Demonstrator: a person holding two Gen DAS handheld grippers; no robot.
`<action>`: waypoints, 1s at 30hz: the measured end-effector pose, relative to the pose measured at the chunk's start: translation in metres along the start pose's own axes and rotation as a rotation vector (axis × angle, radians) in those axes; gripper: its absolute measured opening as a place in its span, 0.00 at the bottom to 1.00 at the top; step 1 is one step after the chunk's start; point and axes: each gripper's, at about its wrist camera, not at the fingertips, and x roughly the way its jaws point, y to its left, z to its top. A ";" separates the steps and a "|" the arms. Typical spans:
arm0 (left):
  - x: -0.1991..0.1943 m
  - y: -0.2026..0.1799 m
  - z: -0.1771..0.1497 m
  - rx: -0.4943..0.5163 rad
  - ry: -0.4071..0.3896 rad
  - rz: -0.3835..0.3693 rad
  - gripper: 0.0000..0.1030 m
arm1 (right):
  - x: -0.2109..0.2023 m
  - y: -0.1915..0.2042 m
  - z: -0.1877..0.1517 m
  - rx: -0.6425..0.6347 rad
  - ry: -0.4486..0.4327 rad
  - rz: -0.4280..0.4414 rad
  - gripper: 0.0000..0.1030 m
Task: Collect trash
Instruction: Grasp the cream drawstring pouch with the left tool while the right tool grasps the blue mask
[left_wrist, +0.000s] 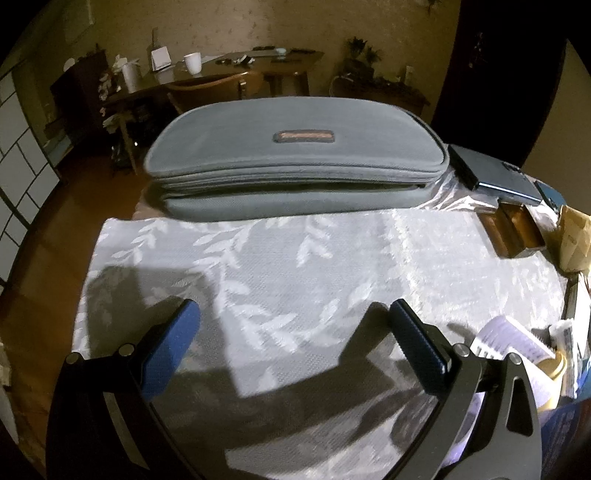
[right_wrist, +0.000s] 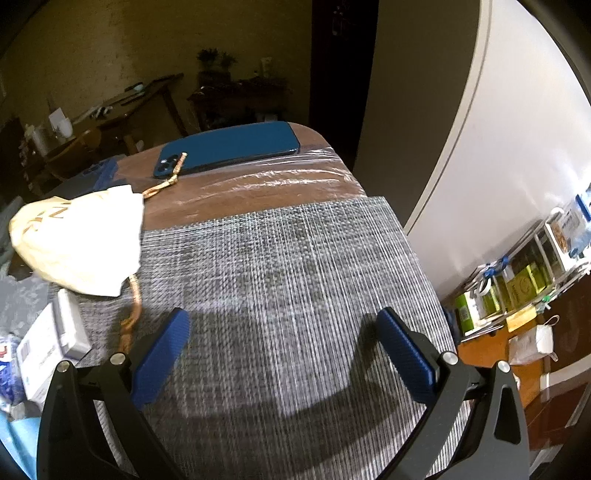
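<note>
Likely trash, cream crumpled paper bag (right_wrist: 77, 243), seen ahead-left of right gripper (right_wrist: 280, 347), long axis running left-right, open end turned right. White small box (right_wrist: 51, 347) seen nearer. Both claws spread wide, nothing held; left gripper (left_wrist: 295, 332) held over leaf-patterned grey placemat (left_wrist: 295, 258), grey zipped pouch (left_wrist: 295, 162) ahead.

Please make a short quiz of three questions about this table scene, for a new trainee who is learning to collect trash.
1. True or false: the left gripper is shut on a piece of trash.
2. What does the blue phone lie on? A) the woven grey mat B) the brown table top C) the cream bag
3. Fill in: in the left wrist view, the large thing beyond the leaf-patterned cloth is a grey ____.

Key
1. False; both it and the right gripper are open and empty.
2. B; the table top, beyond the woven grey mat.
3. Zipped case.
</note>
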 end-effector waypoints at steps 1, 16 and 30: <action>-0.005 0.004 0.004 0.006 -0.007 -0.004 0.99 | -0.010 -0.001 -0.003 0.004 -0.007 0.003 0.96; -0.131 -0.134 0.063 0.525 -0.178 -0.468 0.99 | -0.190 0.117 -0.086 -0.106 -0.153 0.375 0.96; -0.046 -0.286 0.073 0.793 0.114 -0.645 0.99 | -0.112 0.125 -0.109 -0.035 0.017 0.302 0.96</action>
